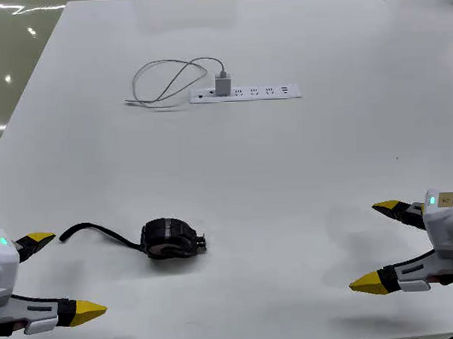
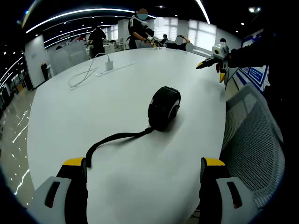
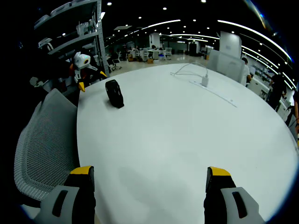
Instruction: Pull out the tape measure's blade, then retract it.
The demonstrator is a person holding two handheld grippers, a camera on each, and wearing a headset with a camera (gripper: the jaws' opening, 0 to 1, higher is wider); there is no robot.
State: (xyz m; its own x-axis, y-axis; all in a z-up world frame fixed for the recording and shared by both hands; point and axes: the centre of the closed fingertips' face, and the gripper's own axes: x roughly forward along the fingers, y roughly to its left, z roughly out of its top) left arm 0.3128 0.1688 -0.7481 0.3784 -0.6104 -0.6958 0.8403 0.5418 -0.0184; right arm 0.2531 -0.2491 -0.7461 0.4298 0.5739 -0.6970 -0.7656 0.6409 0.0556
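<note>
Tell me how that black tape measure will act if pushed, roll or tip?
The tape measure seems to stand on a narrow edge, so a sideways push may tip it. Its rounded case could rock or slide on the smooth white table. The strap lies curved and limp, so it likely just drags along.

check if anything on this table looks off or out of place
Nothing stands out. The black round tape measure sits intact on the white table, its black strap trailing loose; the white power strip and its looped cable lie tidy farther back.
</note>
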